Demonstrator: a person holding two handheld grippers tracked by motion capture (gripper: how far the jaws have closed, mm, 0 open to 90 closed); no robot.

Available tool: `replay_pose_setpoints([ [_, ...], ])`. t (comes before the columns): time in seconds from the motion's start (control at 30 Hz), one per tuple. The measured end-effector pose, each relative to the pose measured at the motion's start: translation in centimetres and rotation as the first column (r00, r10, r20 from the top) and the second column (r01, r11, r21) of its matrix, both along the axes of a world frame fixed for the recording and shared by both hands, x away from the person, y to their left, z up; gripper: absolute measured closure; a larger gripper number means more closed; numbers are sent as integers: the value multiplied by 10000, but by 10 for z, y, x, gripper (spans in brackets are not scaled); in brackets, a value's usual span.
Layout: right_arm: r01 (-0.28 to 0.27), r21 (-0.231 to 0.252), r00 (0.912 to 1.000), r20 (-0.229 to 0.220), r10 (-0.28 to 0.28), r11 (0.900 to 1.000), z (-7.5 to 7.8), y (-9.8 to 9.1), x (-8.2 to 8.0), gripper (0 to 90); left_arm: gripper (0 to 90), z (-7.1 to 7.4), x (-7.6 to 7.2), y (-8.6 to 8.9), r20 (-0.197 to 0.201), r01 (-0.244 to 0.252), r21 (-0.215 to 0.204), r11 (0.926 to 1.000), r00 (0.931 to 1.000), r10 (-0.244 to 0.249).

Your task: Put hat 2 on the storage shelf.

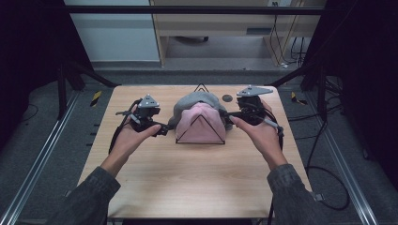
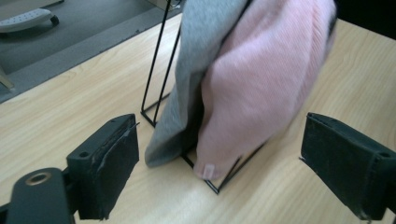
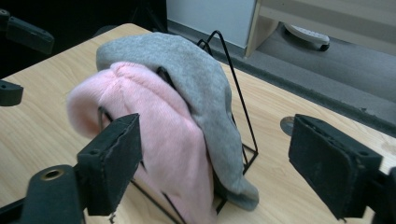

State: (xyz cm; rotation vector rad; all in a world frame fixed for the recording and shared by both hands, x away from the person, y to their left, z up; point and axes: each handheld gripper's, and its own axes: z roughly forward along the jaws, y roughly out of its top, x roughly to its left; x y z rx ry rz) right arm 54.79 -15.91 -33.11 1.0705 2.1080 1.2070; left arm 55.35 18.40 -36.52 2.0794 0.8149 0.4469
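The pink hat (image 1: 201, 124) is hung on a black wire rack (image 1: 200, 141) in the middle of the high view, on the desk (image 1: 197, 183). A grey hat (image 1: 195, 101) is hung just behind it, and the two are touching. The pink hat looks soft, fuzzy and light. It would likely bend and squash when pinched, and it can be grabbed best at its low edge or its side. A small tag (image 2: 208, 169) is seen at the bottom edge, but no words can be read on it. The left gripper (image 1: 163, 129) is held by the left side of the hats and the right gripper (image 1: 227, 114) by the right side. Both pairs of jaws are spread wide, and nothing is pinched in them.
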Motion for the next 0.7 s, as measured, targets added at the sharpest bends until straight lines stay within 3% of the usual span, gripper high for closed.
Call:
replay_pose_setpoints([
  [0.2, 202, -67, 9996, 200, -201, 9998, -2, -15, -22, 120, 69, -12, -23, 19, -70, -7, -143, 9999, 10000, 6],
  [0.33, 206, -152, 9997, 137, -204, 9997, -14, -27, -39, 99, 58, -21, -36, 32, -91, -11, -180, 9998, 10000, 9],
  [0.47, 248, -281, 9997, 9, -248, 9993, -32, -37, -54, 92, 58, -31, -47, 41, -202, 55, -88, 9999, 9998, -57],
  [0.7, 314, -495, 9947, -961, -360, 9983, -83, -52, -75, 98, 58, -58, -61, 45, -790, 281, 533, 9982, 9966, -239],
])
